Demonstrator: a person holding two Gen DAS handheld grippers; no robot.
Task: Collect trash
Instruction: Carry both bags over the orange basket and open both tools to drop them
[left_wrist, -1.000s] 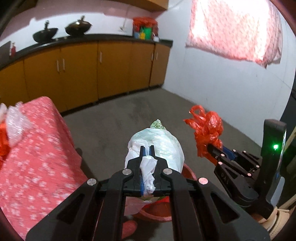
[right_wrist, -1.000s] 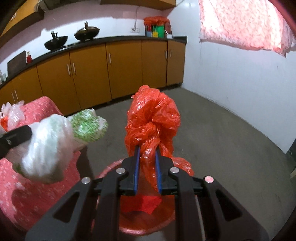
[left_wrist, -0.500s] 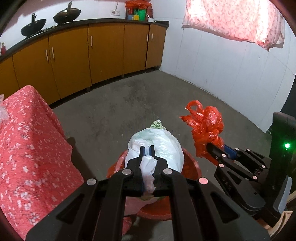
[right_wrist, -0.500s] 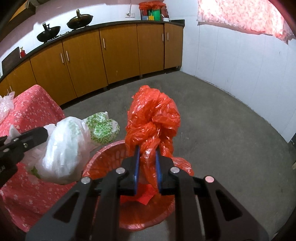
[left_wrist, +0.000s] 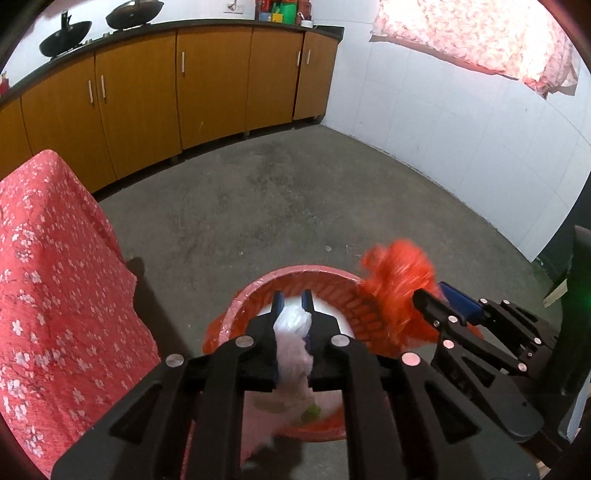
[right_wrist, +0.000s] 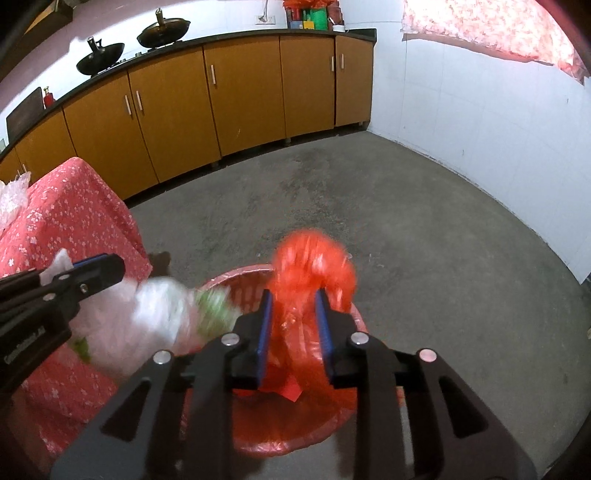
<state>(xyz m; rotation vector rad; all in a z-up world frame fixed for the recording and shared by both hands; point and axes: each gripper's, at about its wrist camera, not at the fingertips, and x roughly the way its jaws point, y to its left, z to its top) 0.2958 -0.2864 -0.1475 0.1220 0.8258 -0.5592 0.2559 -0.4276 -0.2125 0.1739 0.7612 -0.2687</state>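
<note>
Looking through the left wrist camera, I see a grey concrete floor (left_wrist: 295, 192) running to orange cabinets (left_wrist: 177, 85) under a dark counter, a white tiled wall (left_wrist: 443, 122) on the right and a red flowered cloth (left_wrist: 55, 277) at left. A red basket (left_wrist: 317, 275) sits on the floor right below. Compared with half a second ago, my left gripper (left_wrist: 292, 301) points lower and its fingers have parted a little; the white bag (left_wrist: 293, 332), blurred, hangs between them and sags into the basket, so I cannot tell if it is gripped. My right gripper (left_wrist: 436, 295) reaches in from the right, level with the basket rim, the red bag (left_wrist: 399, 280) blurred at its tip.

From the right wrist camera the same floor (right_wrist: 369, 206), cabinets (right_wrist: 240, 96) and cloth (right_wrist: 74, 221) show. Here the fingers have spread since the previous frame, and the red bag (right_wrist: 310, 273) sits loose between them above the basket (right_wrist: 240, 286). The left gripper (right_wrist: 92, 267) comes in from the left, tilted down, the white bag (right_wrist: 162, 314) blurred beneath it.
</note>
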